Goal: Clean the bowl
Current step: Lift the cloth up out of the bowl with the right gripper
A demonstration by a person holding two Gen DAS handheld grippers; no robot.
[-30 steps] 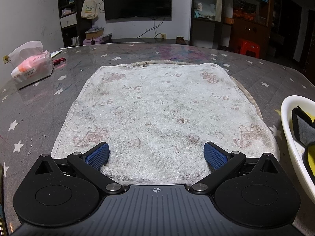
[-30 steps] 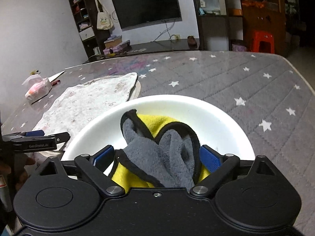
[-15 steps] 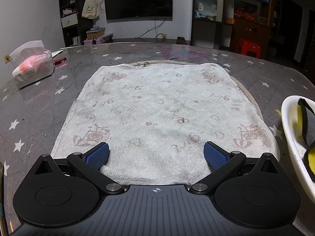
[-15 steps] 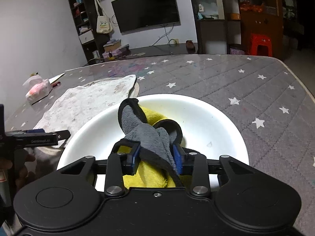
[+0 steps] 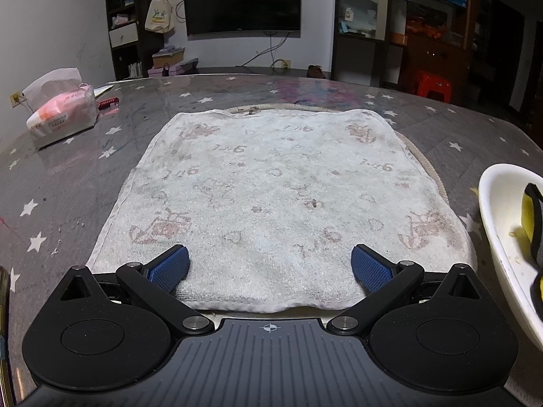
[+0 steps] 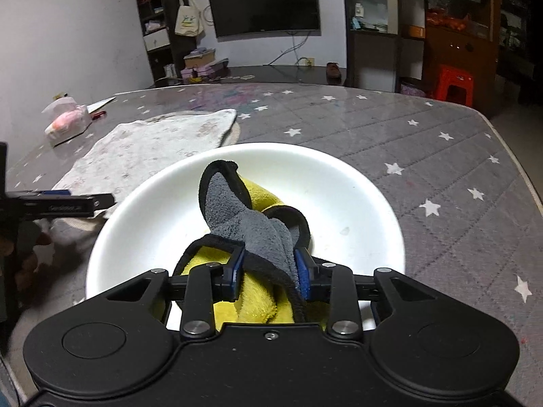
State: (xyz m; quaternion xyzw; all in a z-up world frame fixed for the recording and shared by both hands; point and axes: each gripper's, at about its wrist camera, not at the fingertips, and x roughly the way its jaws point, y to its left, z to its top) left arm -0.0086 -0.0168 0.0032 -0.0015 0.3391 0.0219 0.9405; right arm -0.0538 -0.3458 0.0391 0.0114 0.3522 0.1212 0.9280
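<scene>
- Grey-and-yellow cloth (image 6: 253, 224) sits bunched in the white bowl (image 6: 356, 183), right ahead of my right tongs (image 6: 268, 271), which have just been closing and now pinch its fold.
- Bowl stands on the bench (image 6: 441, 169), beside the towel (image 5: 271, 196).
- Left tongs (image 5: 269, 268) gape wide, empty, over the towel; the bowl lies to their right.
</scene>
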